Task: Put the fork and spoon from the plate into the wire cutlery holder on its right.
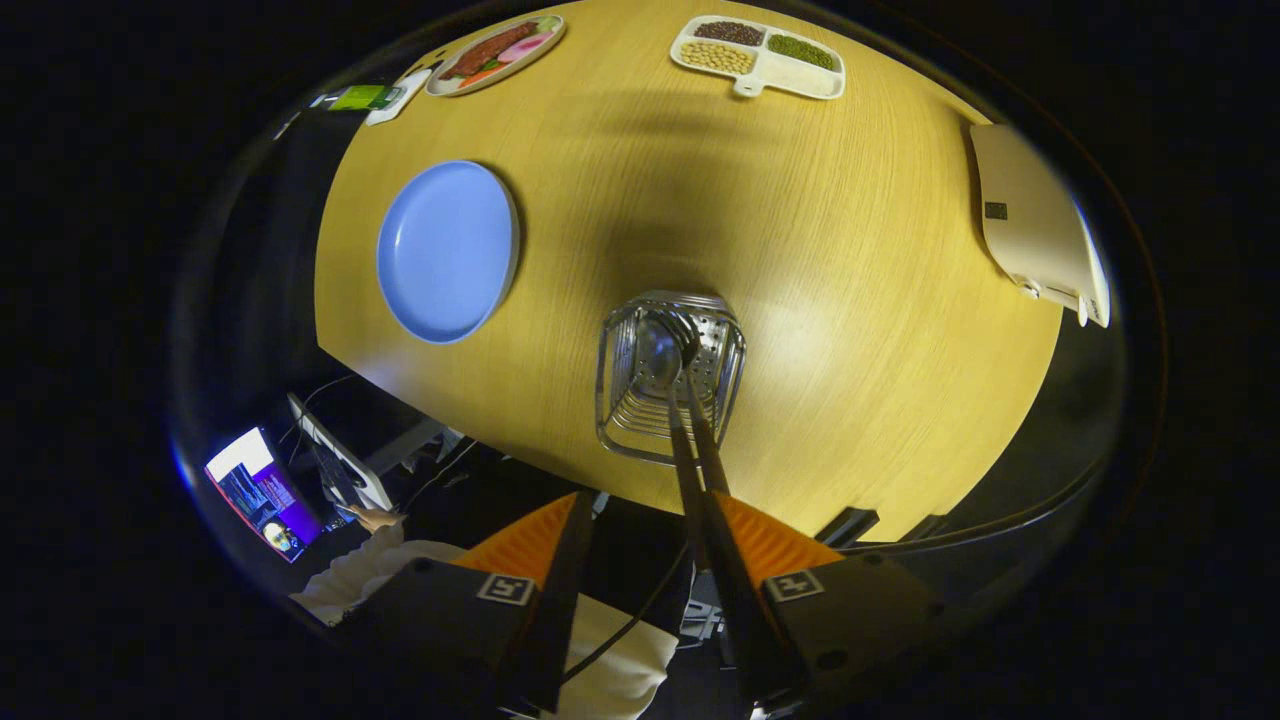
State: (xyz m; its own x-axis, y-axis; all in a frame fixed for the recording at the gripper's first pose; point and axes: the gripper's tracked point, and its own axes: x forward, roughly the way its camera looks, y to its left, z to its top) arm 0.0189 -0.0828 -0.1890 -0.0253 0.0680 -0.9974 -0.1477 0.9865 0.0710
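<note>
Tongs [640, 560]: the fingers are seen parted with an open gap between them, nothing clamped by both; two dark handles run up alongside the inner face of one finger, and whether that finger touches them cannot be told. Wire cutlery holder [668, 378]: stands upright just ahead of the tongs, near the close edge of the surface [860, 300]; the spoon [660, 352] is lodged in it, bowl down against the perforated base, with its handle leaning back toward the tongs. Second utensil [712, 455]: a slim dark handle lies beside the spoon's and enters the same holder; it is judged to be the fork, though its head is hidden. Blue plate [447, 250]: set to one side beyond the holder, well apart from it, with no cutlery on it. Progress is judged as all but complete, only withdrawal of the tongs being left. Divided tray [758, 58] of beans and grains and an oval dish [497, 53] of food are placed at the far edge; a closed laptop [1035, 225] lies at the far side. Nothing is seen obstructing the holder. Below the surface, a person's hand [372, 517] and a lit monitor [262, 493] are noted.
</note>
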